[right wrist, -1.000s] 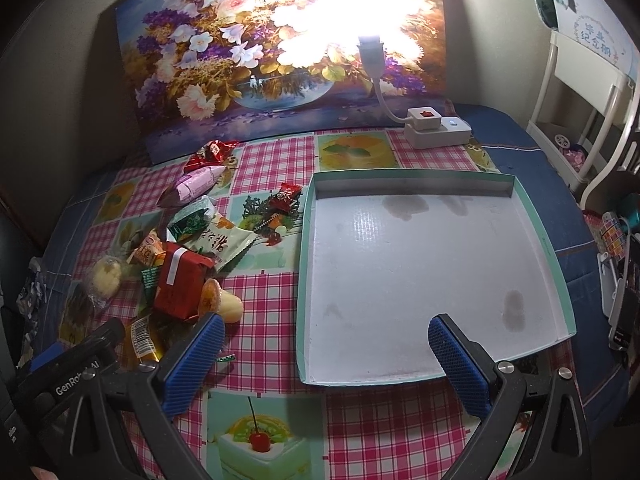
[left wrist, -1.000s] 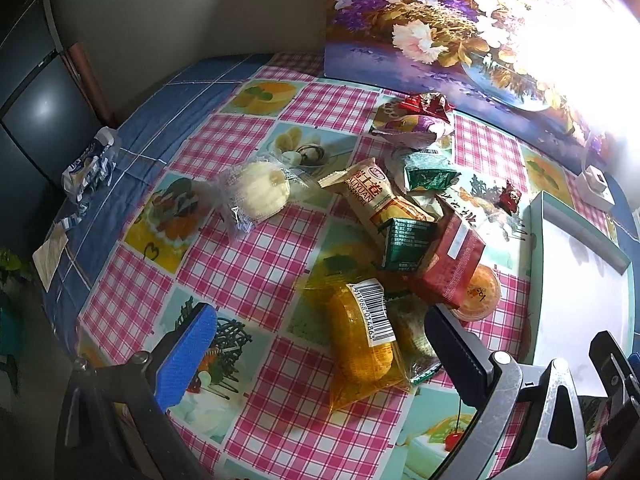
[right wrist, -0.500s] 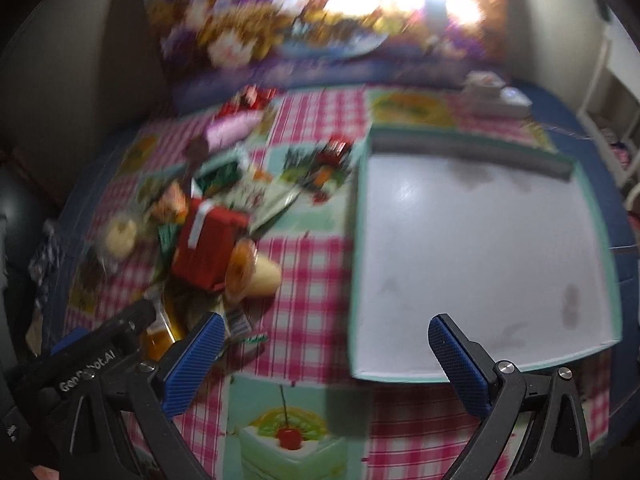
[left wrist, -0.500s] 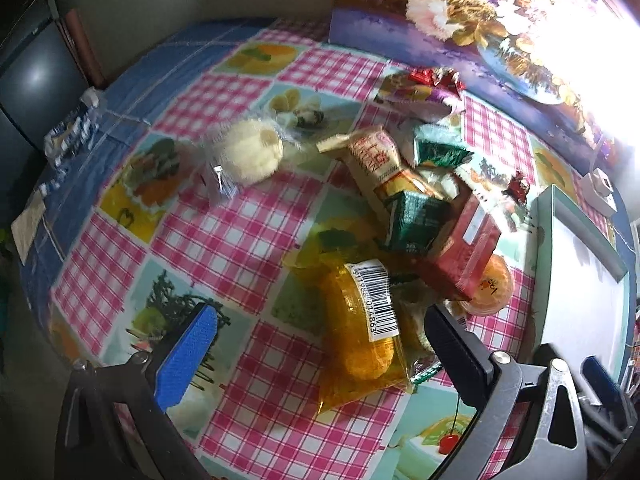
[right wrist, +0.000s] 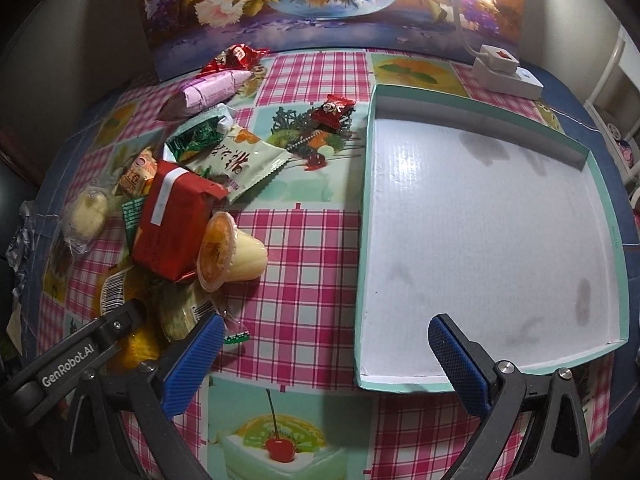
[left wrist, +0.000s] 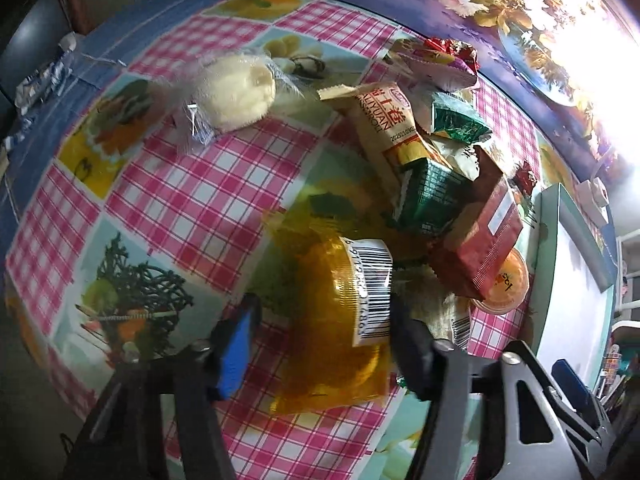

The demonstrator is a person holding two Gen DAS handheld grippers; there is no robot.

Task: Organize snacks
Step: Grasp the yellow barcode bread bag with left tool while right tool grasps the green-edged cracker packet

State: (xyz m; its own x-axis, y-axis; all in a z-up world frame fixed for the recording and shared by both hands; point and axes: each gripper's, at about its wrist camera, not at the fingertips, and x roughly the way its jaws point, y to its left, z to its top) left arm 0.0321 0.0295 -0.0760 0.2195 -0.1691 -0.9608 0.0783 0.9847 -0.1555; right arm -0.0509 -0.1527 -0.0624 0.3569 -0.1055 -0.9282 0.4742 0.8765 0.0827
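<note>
The surface [right wrist: 296,240], covered by a checked cloth with fruit pictures, is seen carrying a shallow white tray [right wrist: 608,216] with a teal rim on the right side, and nothing is yet held in it. To the left of the tray a heap of snacks is spread: a red box [right wrist: 172,220], a green and white packet [right wrist: 240,164], a pudding cup [right wrist: 228,252] lying on its side, and a pale bun in clear wrap [left wrist: 236,92] set a little apart. Nearest the left gripper [left wrist: 320,336] lies an orange packet [left wrist: 336,320] with a barcode label; its long axis runs roughly along the fingers, and it is bracketed by the jaws, which are partly drawn in around it, though a firm grip cannot be confirmed. The right gripper [right wrist: 324,352] is held wide open and empty above the near edge of the tray, well apart from the heap. The left hand is therefore judged the nearer one for lifting the orange packet across to the tray.
</note>
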